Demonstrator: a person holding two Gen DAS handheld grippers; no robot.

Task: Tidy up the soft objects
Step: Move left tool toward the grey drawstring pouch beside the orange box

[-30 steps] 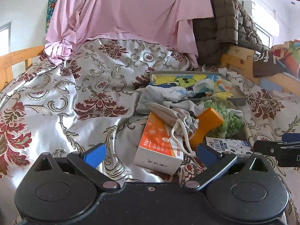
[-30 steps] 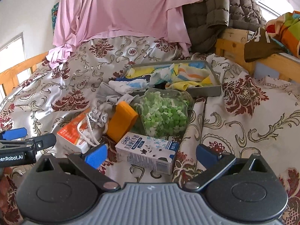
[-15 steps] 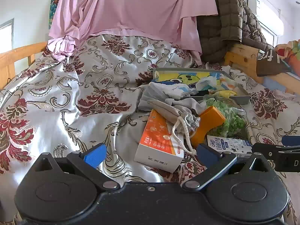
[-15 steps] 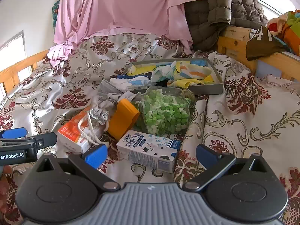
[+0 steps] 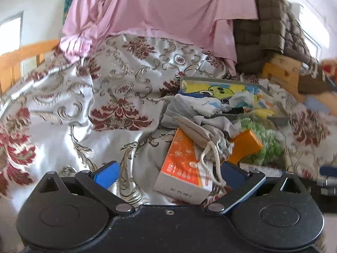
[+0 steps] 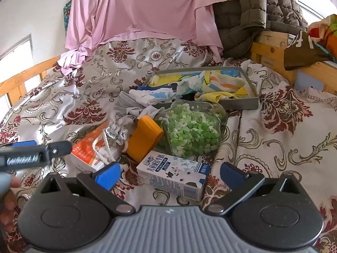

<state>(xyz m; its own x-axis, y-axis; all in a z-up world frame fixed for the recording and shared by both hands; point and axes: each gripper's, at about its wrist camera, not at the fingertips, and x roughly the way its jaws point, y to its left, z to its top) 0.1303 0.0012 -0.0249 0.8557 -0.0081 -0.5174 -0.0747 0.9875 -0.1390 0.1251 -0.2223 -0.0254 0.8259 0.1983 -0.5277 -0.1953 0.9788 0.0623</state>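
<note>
The left hand-held gripper (image 5: pixel 168 171) has its blue-padded fingers spread apart and holds nothing; between them, just ahead, lies an orange-and-white box (image 5: pixel 182 169) on the bed's patterned satin cover (image 5: pixel 69 113). A grey drawstring pouch (image 5: pixel 202 132) rests across the top of that box, its white cord trailing down the box's face. The right hand-held gripper (image 6: pixel 169 172) is likewise spread wide and empty, with a small blue-and-white carton (image 6: pixel 173 174) lying on its side between its fingers. Just behind the carton an orange block (image 6: pixel 145 138) leans against a clear container of green and white pieces (image 6: pixel 189 130). Crumpled grey and white cloths (image 6: pixel 145 100) sit heaped beside the container and spill over the near rim of a grey tray (image 6: pixel 242 103), which holds more colourful striped and printed cloths (image 6: pixel 221 84). A pink sheet (image 6: pixel 147 10) and a brown quilted jacket (image 6: pixel 257 10) hang at the head of the bed.
</note>
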